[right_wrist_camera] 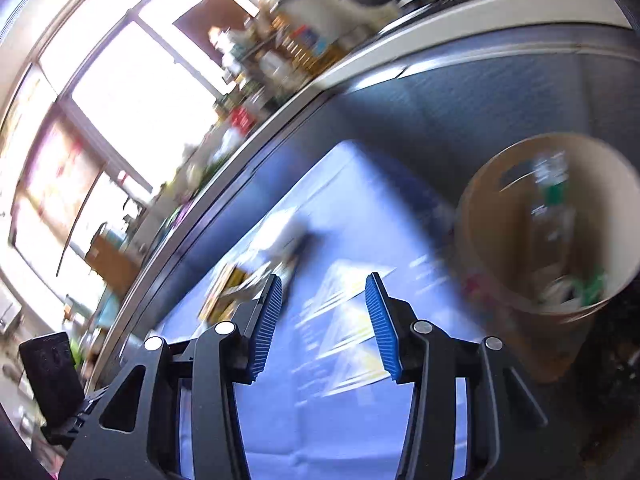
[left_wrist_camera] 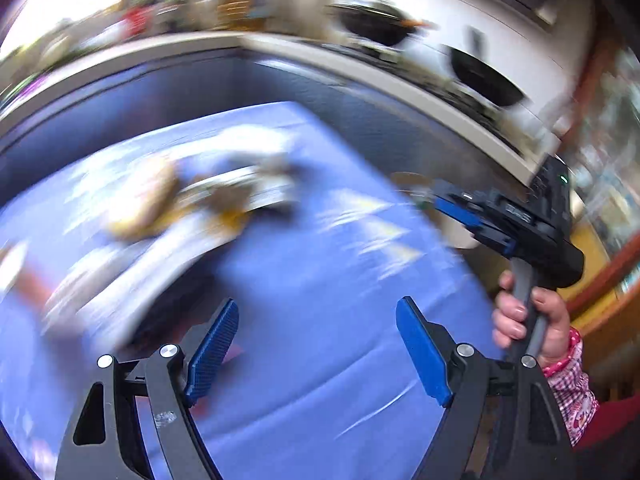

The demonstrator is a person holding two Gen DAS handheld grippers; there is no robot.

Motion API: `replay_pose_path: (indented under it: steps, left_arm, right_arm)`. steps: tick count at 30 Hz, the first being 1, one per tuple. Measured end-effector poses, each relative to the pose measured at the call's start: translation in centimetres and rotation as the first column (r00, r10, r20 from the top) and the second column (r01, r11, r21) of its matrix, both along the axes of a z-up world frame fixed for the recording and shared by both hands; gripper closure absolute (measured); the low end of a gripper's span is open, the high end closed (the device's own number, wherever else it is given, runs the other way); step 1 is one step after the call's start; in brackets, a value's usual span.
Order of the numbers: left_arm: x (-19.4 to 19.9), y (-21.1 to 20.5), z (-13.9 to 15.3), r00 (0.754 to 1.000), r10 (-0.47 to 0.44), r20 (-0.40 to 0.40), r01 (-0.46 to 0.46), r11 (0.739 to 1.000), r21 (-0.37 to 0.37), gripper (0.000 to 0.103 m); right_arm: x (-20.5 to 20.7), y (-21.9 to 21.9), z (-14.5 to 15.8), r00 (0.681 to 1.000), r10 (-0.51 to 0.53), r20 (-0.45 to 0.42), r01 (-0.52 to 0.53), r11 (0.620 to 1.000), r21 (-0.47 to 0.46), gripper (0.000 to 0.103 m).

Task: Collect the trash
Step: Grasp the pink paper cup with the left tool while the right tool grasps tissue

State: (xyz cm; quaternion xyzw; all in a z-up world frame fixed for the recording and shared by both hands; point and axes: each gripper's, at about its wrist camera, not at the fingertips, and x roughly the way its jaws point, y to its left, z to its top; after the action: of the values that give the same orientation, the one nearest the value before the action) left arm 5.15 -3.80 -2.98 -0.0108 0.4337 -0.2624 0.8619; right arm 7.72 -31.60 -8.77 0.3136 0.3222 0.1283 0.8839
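Both views are motion-blurred. A blue cloth covers the table (left_wrist_camera: 320,272). A blurred heap of trash (left_wrist_camera: 192,196), yellowish and white wrappers, lies on it at the far left. My left gripper (left_wrist_camera: 318,322) is open and empty above the cloth, short of the heap. My right gripper (right_wrist_camera: 324,304) is open and empty above a clear yellow-edged wrapper (right_wrist_camera: 344,320); it also shows from outside in the left wrist view (left_wrist_camera: 516,224). A round brown bin (right_wrist_camera: 548,220) with trash inside stands to the right. The heap also shows in the right wrist view (right_wrist_camera: 256,268).
A dark cabinet front (left_wrist_camera: 360,100) under a pale kitchen counter (left_wrist_camera: 400,68) runs behind the table. Black pans (left_wrist_camera: 480,76) sit on a stove. Bright windows (right_wrist_camera: 140,92) and cluttered shelves fill the left of the right wrist view.
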Motion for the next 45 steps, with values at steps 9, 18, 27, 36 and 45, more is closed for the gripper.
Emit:
replay_pose_path:
  steps: [9, 18, 27, 36, 45]
  left_arm:
    - [1.3, 19.0, -0.1, 0.906, 0.423, -0.027, -0.424, 0.900, -0.101, 0.020]
    - [8.4, 18.4, -1.9, 0.924, 0.382, -0.025, -0.382, 0.916, -0.121, 0.010]
    - [6.7, 21.4, -3.2, 0.916, 0.401, -0.023, -0.400, 0.904, -0.147, 0.042]
    - [-0.8, 26.2, -6.0, 0.865, 0.463, -0.191, -0.498, 0.838, -0.223, 0.039]
    - [-0.8, 25.7, -5.8, 0.872, 0.445, -0.205, -0.484, 0.846, -0.224, 0.014]
  right_arm:
    - [4.7, 21.3, 2.7, 0.907, 0.418, -0.047, -0.419, 0.888, -0.189, 0.060]
    - [9.8, 28.3, 3.1, 0.889, 0.438, -0.135, -0.454, 0.796, -0.401, 0.055]
    - [3.6, 31.4, 2.2, 0.745, 0.632, -0.216, -0.661, 0.651, -0.374, 0.054]
    - [1.2, 30.7, 3.2, 0.771, 0.617, -0.157, -0.617, 0.664, -0.421, 0.047]
    - [3.2, 29.5, 4.3, 0.817, 0.555, -0.154, -0.548, 0.666, -0.506, 0.039]
